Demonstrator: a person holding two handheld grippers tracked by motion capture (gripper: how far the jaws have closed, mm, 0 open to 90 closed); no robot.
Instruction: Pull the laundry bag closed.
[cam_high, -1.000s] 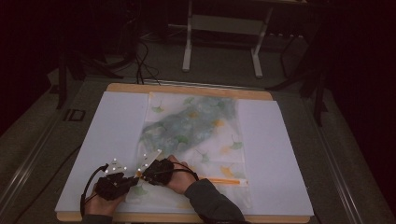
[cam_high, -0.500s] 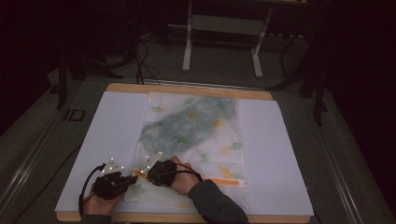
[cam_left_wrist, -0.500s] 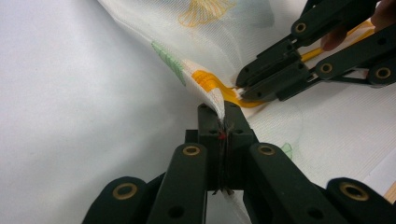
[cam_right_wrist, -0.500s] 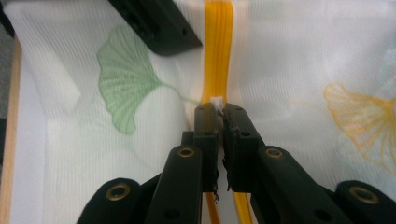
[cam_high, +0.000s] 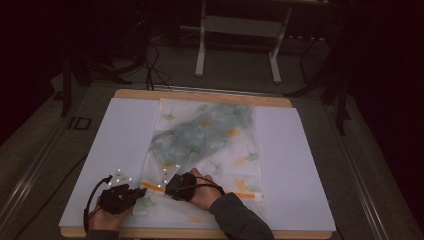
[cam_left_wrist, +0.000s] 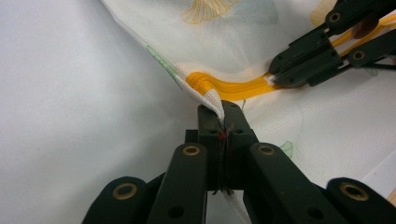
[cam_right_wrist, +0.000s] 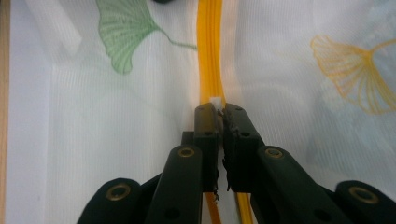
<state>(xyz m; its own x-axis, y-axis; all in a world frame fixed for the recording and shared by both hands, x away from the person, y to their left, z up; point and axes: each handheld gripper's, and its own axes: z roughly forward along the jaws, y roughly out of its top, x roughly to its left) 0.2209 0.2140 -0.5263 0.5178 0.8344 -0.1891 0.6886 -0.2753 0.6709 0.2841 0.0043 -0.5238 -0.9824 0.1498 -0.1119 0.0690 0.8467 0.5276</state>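
A white mesh bag (cam_high: 210, 135) printed with green and orange ginkgo leaves lies flat on the table. An orange zipper (cam_high: 150, 186) runs along its near end. My left gripper (cam_high: 132, 192) is shut on the bag's near left corner (cam_left_wrist: 212, 98), right at the zipper's end (cam_left_wrist: 224, 86). My right gripper (cam_high: 164, 186) points left along the zipper (cam_right_wrist: 210, 46) and is shut on a small white zipper tab (cam_right_wrist: 215, 100). In the left gripper view, the right gripper (cam_left_wrist: 275, 77) sits just beyond my own closed tips (cam_left_wrist: 223, 116).
A white sheet (cam_high: 100, 150) covers a wooden board (cam_high: 200, 95) under the bag, with bare margins left and right of it. Beyond the board stand a metal frame (cam_high: 240, 30) and cables (cam_high: 150, 65) on a dark floor.
The right hand and its gripper have shifted slightly to the right along the zipper, leaving a short orange stretch between the two grippers. The left gripper has held still.
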